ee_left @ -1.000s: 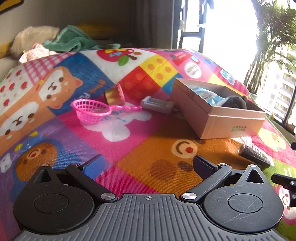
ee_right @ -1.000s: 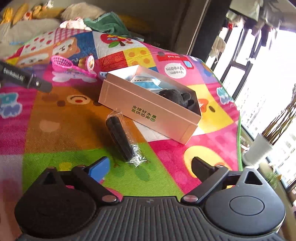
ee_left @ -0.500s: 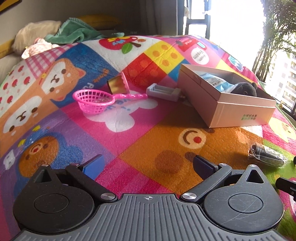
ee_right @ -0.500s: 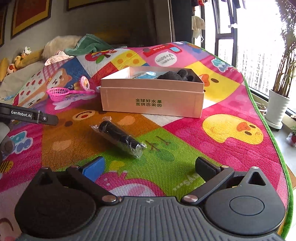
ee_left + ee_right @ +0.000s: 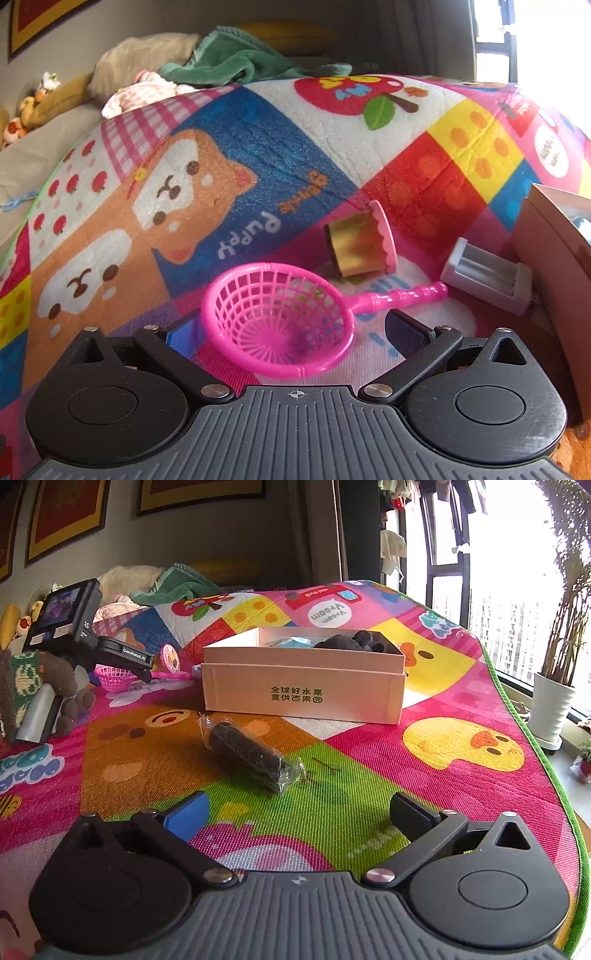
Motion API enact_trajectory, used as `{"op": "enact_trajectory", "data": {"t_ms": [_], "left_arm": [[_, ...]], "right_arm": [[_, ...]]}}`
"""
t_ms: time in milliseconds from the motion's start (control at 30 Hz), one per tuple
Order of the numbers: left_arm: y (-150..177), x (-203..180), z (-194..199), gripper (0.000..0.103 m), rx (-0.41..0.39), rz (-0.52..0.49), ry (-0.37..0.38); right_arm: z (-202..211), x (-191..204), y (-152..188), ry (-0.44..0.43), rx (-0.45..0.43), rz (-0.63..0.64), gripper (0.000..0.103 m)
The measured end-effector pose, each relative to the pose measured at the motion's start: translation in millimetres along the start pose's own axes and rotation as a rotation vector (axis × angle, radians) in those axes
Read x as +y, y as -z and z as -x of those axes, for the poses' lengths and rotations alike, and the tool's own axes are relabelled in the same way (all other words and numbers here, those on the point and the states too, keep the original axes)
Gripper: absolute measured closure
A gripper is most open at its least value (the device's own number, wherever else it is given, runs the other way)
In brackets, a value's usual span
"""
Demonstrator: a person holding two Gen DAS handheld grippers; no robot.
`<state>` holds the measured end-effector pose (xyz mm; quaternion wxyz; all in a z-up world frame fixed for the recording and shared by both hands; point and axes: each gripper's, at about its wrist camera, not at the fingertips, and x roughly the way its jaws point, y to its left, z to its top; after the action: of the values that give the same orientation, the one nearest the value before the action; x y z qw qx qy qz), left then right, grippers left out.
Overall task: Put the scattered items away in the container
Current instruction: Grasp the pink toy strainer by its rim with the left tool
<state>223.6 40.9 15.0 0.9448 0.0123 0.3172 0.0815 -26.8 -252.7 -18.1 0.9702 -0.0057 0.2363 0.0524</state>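
My left gripper [image 5: 293, 328] is open, its jaws on either side of the bowl of a pink toy strainer [image 5: 280, 317] lying on the play mat, not closed on it. Behind the strainer lie a gold and pink toy cup [image 5: 360, 243] on its side and a grey plastic piece [image 5: 487, 275]. My right gripper [image 5: 295, 814] is open and empty, low over the mat, just short of a black roll in clear wrap [image 5: 251, 755]. The pink cardboard box [image 5: 303, 694] stands beyond the roll, with a dark plush and a blue packet inside. The box's edge shows in the left view [image 5: 554, 243].
The left gripper's body [image 5: 85, 638] and the strainer [image 5: 114, 677] show at the left of the right view. Pillows and a green towel [image 5: 236, 59] lie behind the mat. A white plant pot [image 5: 550, 709] stands off the mat's right edge by the window.
My left gripper moved forward and left until the strainer's bowl sits between its jaws. My right gripper lowered and drew closer to the wrapped black roll.
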Motion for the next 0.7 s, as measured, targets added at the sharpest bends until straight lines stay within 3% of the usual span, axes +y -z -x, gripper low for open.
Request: {"op": "enact_trajectory", "data": {"t_ms": [100, 133, 300, 433, 567, 700], "left_arm": [[2, 1, 1, 0.025, 0.003, -0.025, 0.008], [3, 1, 3, 0.027, 0.003, -0.041, 0.014], [16, 9, 33, 0.027, -0.021, -0.094, 0.072], [34, 15, 92, 0.027, -0.06, -0.154, 0.201], [58, 16, 152, 0.027, -0.046, -0.309, 0.395], [81, 7, 176, 0.026, 0.008, -0.446, 0.444]], "right_arm": [[0, 0, 1, 0.0, -0.006, 0.0, 0.0], [0, 0, 1, 0.0, -0.007, 0.0, 0.0], [0, 0, 2, 0.002, -0.009, 0.0, 0.0], [0, 1, 0, 0.0, 0.001, 0.002, 0.0], [-1, 1, -2, 0.0, 0.015, 0.0, 0.0], [-2, 1, -3, 0.004, 0.025, -0.003, 0.0]]}}
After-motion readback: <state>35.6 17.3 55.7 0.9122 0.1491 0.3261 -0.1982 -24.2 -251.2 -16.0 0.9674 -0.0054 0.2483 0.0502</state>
